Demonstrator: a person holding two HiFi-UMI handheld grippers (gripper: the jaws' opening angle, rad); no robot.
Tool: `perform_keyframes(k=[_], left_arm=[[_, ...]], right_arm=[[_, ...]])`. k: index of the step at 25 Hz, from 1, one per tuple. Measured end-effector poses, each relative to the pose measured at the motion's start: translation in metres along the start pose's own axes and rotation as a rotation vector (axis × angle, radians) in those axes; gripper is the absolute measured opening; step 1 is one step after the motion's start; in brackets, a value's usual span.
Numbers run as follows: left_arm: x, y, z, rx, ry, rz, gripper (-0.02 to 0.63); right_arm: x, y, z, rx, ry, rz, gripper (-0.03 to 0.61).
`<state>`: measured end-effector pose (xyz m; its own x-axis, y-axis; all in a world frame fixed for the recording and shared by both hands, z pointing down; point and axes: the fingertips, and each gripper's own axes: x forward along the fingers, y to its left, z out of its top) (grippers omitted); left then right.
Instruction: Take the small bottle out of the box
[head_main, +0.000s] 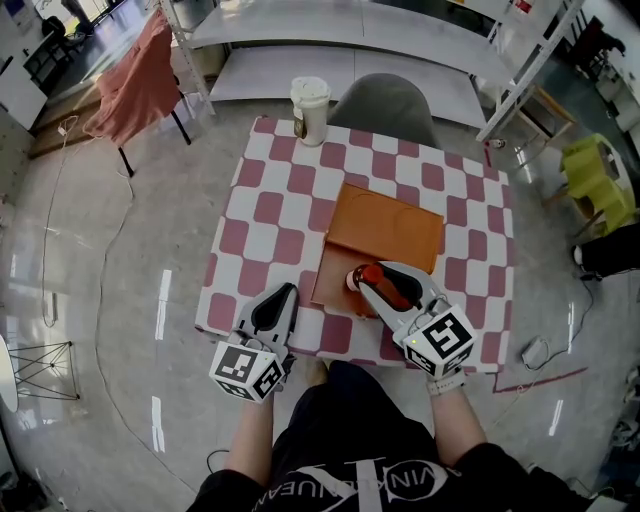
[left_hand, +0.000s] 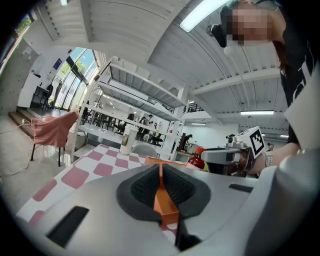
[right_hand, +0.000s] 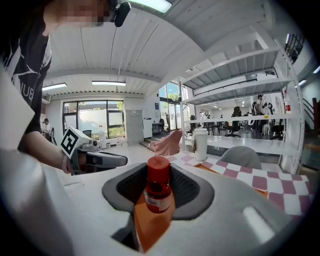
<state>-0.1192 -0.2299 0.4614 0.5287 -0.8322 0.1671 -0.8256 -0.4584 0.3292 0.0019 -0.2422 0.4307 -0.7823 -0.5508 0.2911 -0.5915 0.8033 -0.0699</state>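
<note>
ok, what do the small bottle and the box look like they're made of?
The small bottle: glossy translucent red body, glass or plastic, can't tell which; opaque red cap, probably plastic; pale label, maybe paper. The box: thin flat matte orange panels, likely cardboard.

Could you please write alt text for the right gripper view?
The right gripper holds a small red bottle upright between its jaws. Beyond are the orange box on the checked table, a white cup and the left gripper.

The bottle (right_hand: 158, 186) looks glossy plastic, the box (head_main: 385, 228) matt (card, seemingly).
</note>
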Motion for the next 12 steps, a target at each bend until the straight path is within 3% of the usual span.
perform_keyframes(k=[12], left_arm=[[0.0, -0.008, 0.021, -0.009, -0.028, -0.013, 0.023]], right_arm=[[-0.012, -0.001, 0.02, 0.004, -0.038, -0.02, 0.124]])
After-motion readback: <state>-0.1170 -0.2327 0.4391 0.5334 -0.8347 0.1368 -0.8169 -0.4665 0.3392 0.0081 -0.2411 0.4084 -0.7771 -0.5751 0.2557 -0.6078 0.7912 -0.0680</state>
